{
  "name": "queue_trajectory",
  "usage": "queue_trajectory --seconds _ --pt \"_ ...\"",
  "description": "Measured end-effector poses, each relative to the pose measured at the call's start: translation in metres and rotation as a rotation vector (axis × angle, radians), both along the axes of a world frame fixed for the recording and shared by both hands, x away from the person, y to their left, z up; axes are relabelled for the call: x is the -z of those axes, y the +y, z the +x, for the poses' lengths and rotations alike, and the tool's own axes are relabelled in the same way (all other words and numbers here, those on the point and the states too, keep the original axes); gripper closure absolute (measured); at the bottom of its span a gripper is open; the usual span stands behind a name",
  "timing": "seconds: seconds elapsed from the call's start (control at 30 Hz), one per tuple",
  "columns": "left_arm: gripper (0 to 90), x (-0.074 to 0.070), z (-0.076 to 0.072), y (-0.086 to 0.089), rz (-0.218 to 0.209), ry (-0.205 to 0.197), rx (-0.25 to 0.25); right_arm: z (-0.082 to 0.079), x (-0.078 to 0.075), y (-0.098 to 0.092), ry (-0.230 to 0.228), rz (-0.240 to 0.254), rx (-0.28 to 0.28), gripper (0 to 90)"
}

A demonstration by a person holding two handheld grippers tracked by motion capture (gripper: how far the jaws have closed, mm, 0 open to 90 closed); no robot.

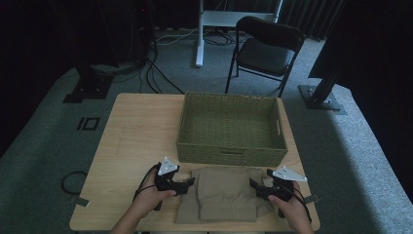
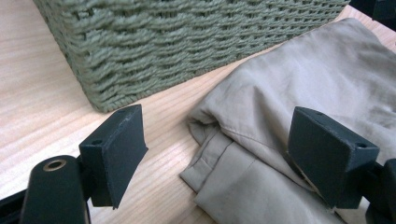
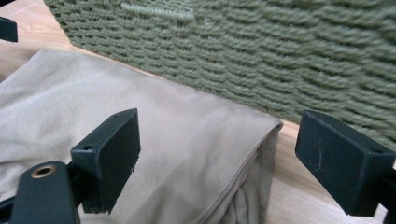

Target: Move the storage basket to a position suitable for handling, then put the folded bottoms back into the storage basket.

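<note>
Folded khaki garment lies between left claw and right claw.

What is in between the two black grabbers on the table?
The folded beige garment lies between the left gripper and the right gripper, seen in the high view, just in front of the green woven basket.

Folded cloth on table just before basket, seemingly touching it, grippers flanking cloth

wooden table, wicker basket, folded, seemingly beige garment
</note>
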State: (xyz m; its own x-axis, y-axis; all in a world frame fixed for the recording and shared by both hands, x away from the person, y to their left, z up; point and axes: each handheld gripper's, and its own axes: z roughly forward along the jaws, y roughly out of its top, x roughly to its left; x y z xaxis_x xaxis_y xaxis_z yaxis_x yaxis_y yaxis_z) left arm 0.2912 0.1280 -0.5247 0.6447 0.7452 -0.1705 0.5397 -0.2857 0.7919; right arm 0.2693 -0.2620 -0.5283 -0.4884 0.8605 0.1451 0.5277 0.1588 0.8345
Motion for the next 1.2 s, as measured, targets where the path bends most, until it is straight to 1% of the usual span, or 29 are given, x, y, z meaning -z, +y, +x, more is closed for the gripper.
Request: queue_trajectory --seconds 0.03,0.1,0.2,0.37,0.47,0.5,0.53,0.67,0.73,0.83,0.93,1.0,1.13,1.2 --pt "20.0 0.003 -0.001 -0.001 0.009 0.007 0.006 0.0 0.001 0.0 0.005 0.002 -0.003 13.5" --pt "20.0 0.004 -0.001 -0.002 0.012 0.012 0.01 0.0 0.003 0.0 0.013 -0.001 -0.004 13.7" --pt "20.0 0.008 -0.003 -0.005 0.046 0.013 0.029 0.0 0.006 0.0 0.023 -0.016 0.003 13.8" --pt "20.0 0.011 0.0 -0.012 0.067 0.011 0.027 0.003 0.008 -0.001 0.031 -0.024 0.009 13.8" --pt "19.6 0.012 0.002 -0.015 0.075 0.016 0.031 0.003 0.009 -0.001 0.039 -0.029 0.009 13.8" --pt "18.8 0.014 0.003 -0.018 0.094 0.016 0.027 0.004 0.011 -0.002 0.045 -0.037 0.012 13.8" --pt "18.8 0.014 0.003 -0.019 0.1 0.019 0.026 0.004 0.012 -0.002 0.049 -0.039 0.014 13.8" --pt "18.8 0.017 0.006 -0.026 0.114 0.021 0.019 0.007 0.015 -0.003 0.063 -0.043 0.028 13.8" --pt "18.7 0.018 0.007 -0.03 0.117 0.027 0.022 0.008 0.016 -0.003 0.076 -0.039 0.026 13.8" --pt "18.7 0.02 0.009 -0.036 0.128 0.034 0.025 0.01 0.018 -0.002 0.09 -0.048 0.02 13.8" --pt "18.2 0.023 0.011 -0.039 0.137 0.046 0.026 0.011 0.021 -0.001 0.104 -0.048 0.02 14.0" --pt "17.2 0.024 0.012 -0.039 0.139 0.056 0.021 0.012 0.023 0.001 0.114 -0.038 0.013 14.1" --pt "16.0 0.025 0.012 -0.039 0.144 0.051 0.016 0.013 0.027 0.007 0.127 -0.054 -0.003 14.5" --pt "15.6 0.025 0.011 -0.04 0.151 0.041 0.014 0.014 0.027 0.009 0.128 -0.062 -0.005 14.6"
